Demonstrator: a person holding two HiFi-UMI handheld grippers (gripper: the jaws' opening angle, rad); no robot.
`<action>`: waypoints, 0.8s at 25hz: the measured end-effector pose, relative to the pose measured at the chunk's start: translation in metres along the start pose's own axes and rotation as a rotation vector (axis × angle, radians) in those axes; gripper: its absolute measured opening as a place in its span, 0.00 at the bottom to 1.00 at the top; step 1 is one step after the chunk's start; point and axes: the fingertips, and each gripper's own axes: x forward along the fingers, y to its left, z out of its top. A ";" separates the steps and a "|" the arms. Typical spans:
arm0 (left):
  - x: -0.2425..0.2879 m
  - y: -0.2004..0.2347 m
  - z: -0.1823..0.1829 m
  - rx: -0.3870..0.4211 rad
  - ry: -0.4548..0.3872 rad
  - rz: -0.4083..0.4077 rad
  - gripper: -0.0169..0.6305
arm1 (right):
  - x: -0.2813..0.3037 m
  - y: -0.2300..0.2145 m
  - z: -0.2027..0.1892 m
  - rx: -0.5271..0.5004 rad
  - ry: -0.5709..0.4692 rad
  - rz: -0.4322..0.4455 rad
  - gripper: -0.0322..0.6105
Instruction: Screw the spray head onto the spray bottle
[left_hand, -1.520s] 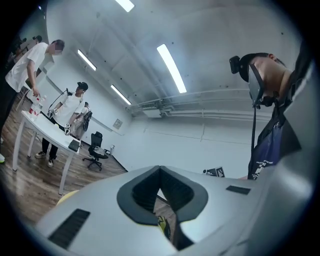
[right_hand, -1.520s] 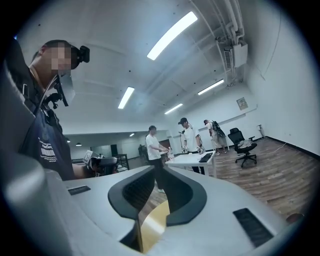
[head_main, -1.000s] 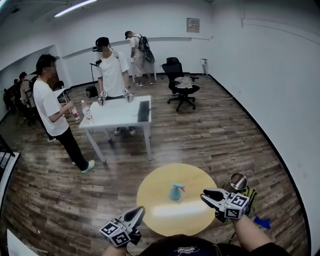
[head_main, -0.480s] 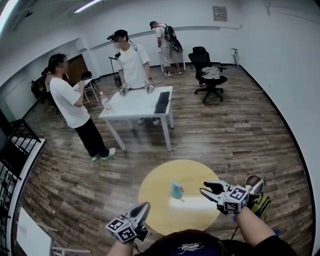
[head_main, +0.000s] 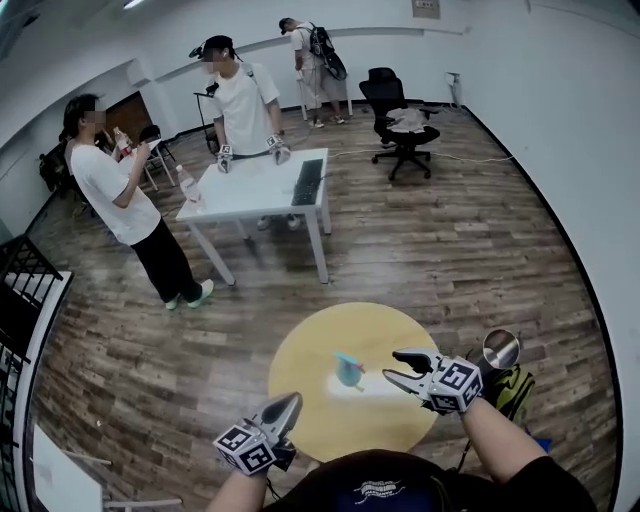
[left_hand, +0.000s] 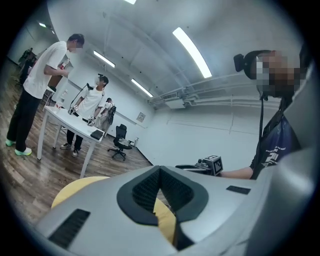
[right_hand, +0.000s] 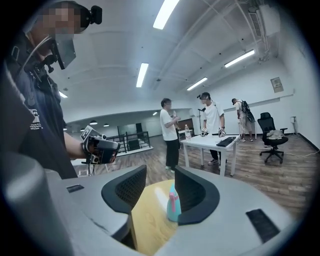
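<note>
- A teal bottle (head_main: 349, 370) stands upright near the middle of a round yellow table (head_main: 300, 350), with a pink spray head (right_hand: 173, 196) on top.
- The right gripper (head_main: 392, 364) hovers over the table's right side, its tips just beside the bottle and clear of it.
- Its jaws stand apart and have just been opening. In the right gripper view the bottle shows in the gap, ahead of the pads, and neither pad touches it.
- The left gripper (head_main: 288, 404) hangs at the table's near edge, well apart from the bottle, jaws together with nothing between them.
- Beyond the table stands a white desk (head_main: 250, 205) with a keyboard (head_main: 307, 182) on it.
- One person (head_main: 240, 105) stands behind the desk with a gripper in each hand at its top. Another (head_main: 110, 185) stands at its left end.
- Farther from the table, near the back wall, are a black chair (head_main: 395, 110) and a third person (head_main: 310, 60).
</note>
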 end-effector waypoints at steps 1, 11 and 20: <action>-0.002 0.011 0.000 0.009 0.009 -0.011 0.06 | 0.014 0.002 -0.003 -0.009 0.021 -0.001 0.34; -0.024 0.087 -0.005 -0.008 0.075 -0.047 0.06 | 0.123 0.001 -0.061 -0.057 0.240 -0.080 0.42; -0.034 0.119 -0.034 -0.037 0.107 -0.016 0.06 | 0.169 -0.030 -0.110 -0.057 0.329 -0.138 0.46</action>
